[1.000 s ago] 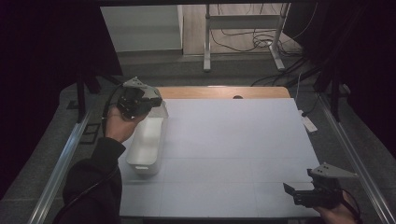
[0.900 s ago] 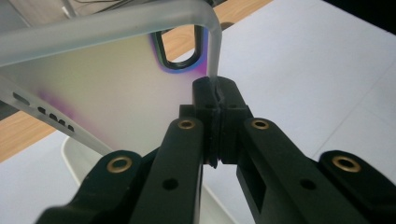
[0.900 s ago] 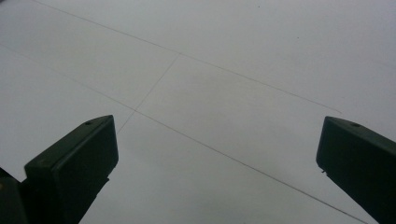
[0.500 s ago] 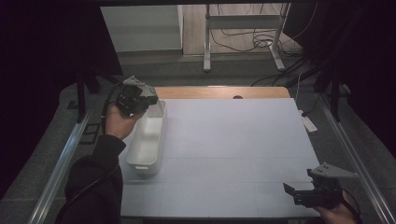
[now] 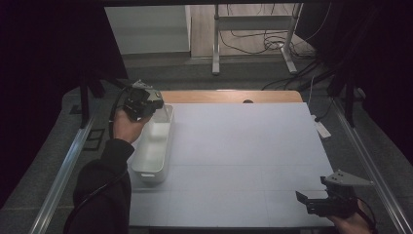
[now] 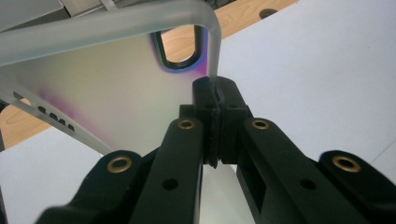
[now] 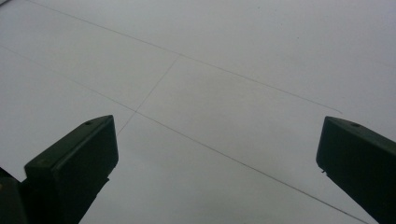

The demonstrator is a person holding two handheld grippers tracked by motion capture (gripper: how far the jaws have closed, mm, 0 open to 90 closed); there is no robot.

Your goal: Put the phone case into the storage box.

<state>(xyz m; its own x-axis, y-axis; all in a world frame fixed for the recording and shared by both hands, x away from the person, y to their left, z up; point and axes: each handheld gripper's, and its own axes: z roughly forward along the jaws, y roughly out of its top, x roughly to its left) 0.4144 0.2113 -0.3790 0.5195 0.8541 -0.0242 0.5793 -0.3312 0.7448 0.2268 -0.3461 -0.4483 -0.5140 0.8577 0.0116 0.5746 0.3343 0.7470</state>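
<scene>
Left gripper (image 6: pixel 215 93) clamped on bin rim (image 6: pixel 212 51)

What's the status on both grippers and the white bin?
Left gripper shut on white bin rim at its far end. Right gripper open, over bare table. Nothing in the way.

Your long white plastic bin (image 5: pixel 155 146) sits left of centre in the high view; up close its wall (image 6: pixel 107 93) shows frosted, with a purple-blue sheen. White tabletop (image 5: pixel 243 156), thin grey grid lines; tan wood strip (image 5: pixel 229 96) along its top. Black left gripper (image 6: pixel 215 100), brass rivets; black right gripper (image 7: pixel 219 154).
</scene>
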